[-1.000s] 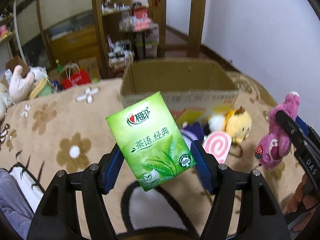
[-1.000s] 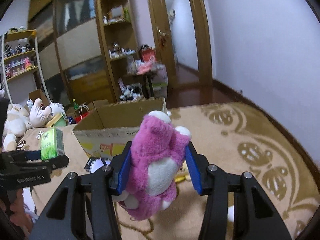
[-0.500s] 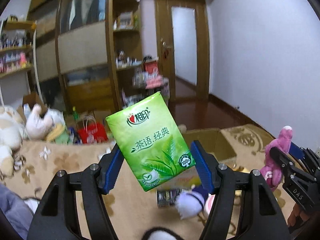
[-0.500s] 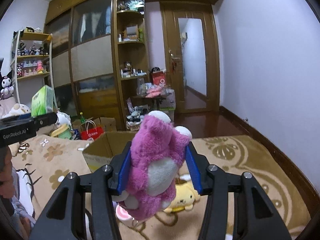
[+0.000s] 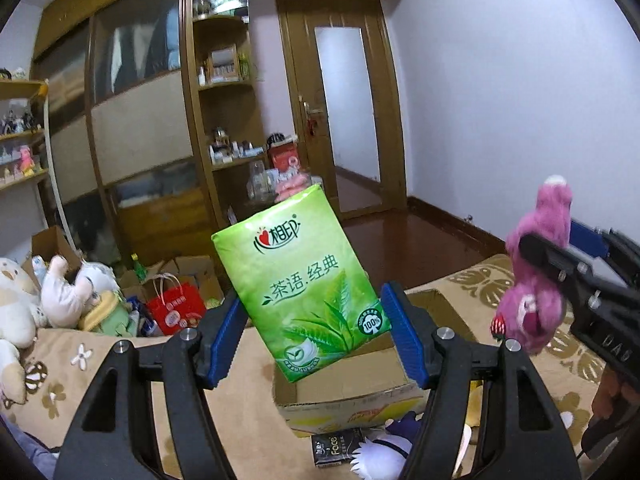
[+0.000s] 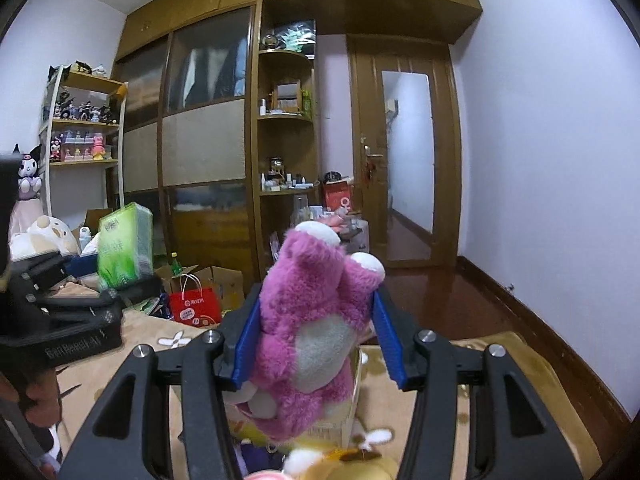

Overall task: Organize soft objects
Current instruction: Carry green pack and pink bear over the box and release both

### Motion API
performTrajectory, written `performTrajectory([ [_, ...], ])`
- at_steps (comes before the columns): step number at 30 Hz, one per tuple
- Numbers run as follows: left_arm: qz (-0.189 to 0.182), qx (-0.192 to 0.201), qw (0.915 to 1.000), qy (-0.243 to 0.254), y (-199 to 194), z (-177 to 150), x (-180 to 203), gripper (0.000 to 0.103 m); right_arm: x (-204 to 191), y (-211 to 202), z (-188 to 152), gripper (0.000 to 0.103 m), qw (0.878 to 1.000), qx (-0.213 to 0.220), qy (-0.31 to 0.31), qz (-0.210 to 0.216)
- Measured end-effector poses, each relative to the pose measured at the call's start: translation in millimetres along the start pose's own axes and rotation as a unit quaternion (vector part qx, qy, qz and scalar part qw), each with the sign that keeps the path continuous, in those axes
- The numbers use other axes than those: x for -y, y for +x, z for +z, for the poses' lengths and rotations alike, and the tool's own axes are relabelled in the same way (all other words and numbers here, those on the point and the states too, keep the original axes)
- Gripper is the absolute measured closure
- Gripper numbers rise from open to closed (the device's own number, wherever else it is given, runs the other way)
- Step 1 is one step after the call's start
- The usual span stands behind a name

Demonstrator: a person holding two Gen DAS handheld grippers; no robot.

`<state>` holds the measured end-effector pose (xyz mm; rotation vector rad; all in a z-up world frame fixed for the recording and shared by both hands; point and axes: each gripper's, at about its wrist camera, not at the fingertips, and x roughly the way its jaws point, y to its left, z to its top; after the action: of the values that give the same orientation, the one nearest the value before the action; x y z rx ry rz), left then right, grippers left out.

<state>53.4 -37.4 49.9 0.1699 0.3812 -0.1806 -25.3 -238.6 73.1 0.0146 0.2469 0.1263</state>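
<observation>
My left gripper is shut on a green tissue pack and holds it high above the open cardboard box on the bed. The pack also shows at the left of the right wrist view. My right gripper is shut on a pink plush bear, which appears at the right of the left wrist view, raised above the bed beside the box.
A black tissue pack, a purple-white plush and a yellow plush lie on the tan flowered blanket in front of the box. Plush toys and a red bag sit at the left. Wardrobe and door stand behind.
Both grippers have risen and tilted up with their loads. The box and the toys on the bed have dropped low in both views.
</observation>
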Motion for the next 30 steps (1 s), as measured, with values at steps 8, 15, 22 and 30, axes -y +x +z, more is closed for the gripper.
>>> performTrajectory([
  [8,0.007,-0.039,0.9991,-0.018,58,-15,-6,0.037,0,42,-8,0.046,1.000,-0.012,-0.009,-0.001],
  [15,0.002,-0.079,0.9964,-0.032,97,-32,-13,0.037,9,82,-31,0.046,0.998,-0.060,0.000,0.006],
  [22,-0.025,-0.122,0.9915,-0.037,126,-50,-10,0.036,17,112,-55,0.046,0.995,-0.092,0.016,0.017],
  [30,-0.040,-0.159,0.9862,-0.020,144,-71,0,0.035,26,125,-68,0.041,0.992,-0.116,0.037,0.041],
])
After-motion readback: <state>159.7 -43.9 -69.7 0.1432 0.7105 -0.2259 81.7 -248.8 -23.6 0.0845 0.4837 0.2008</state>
